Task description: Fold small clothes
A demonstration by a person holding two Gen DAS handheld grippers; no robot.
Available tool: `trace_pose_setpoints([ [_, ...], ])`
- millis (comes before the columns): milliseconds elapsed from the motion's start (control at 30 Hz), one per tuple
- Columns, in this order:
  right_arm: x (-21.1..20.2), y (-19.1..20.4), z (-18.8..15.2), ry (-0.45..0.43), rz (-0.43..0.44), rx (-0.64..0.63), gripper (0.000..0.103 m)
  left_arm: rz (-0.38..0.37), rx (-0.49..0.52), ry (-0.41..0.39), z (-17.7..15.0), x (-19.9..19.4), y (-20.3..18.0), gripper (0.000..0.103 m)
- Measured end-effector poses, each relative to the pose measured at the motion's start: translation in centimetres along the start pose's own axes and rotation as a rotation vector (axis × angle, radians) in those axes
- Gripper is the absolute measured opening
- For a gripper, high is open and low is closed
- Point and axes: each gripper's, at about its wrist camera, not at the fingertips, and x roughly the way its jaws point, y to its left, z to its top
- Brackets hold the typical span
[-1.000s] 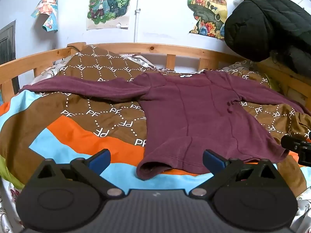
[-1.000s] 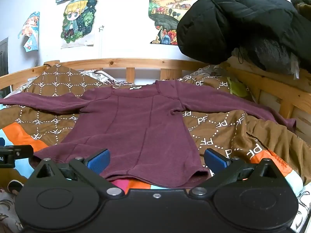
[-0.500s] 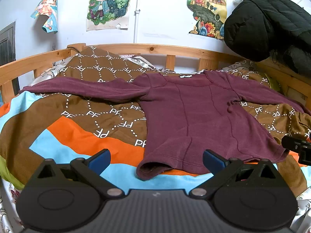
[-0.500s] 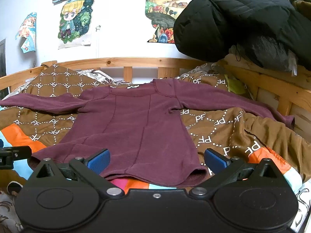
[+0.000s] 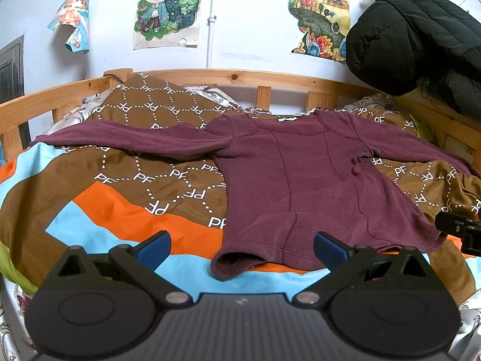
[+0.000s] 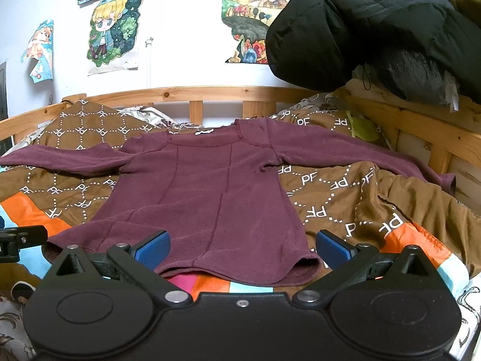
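**Shirt laid out flat, no fold made yet**

The maroon long-sleeved knit shirt (image 5: 303, 186) lies spread face-down or face-up (I cannot tell which) on the brown, orange and blue patterned bed cover (image 5: 126, 192), collar toward the wooden slatted bed rail (image 5: 240, 76) and hem toward the cameras. Both sleeves stretch out sideways from the body, one toward each side rail. Nothing is folded: the body lies single, and only the hem corner nearest the left gripper (image 5: 242, 245) curls up slightly.

The left gripper hovers just short of that hem, its blue-padded tongs spread wide and holding nothing. The right gripper (image 6: 242, 245) sits at the hem's other corner, tongs likewise spread and empty, with cloth between them but not pinched.

By my reading the task stands at its start: sleeves must come in, then the body be doubled.
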Motion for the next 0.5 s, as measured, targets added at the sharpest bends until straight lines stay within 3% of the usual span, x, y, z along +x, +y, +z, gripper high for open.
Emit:
trace_pose_setpoints([
  [500,0.07,-0.22,-0.02,0.005,-0.003,0.008,0.103,0.0,-0.001,-0.001,0.04,-0.02,-0.01,0.102],
])
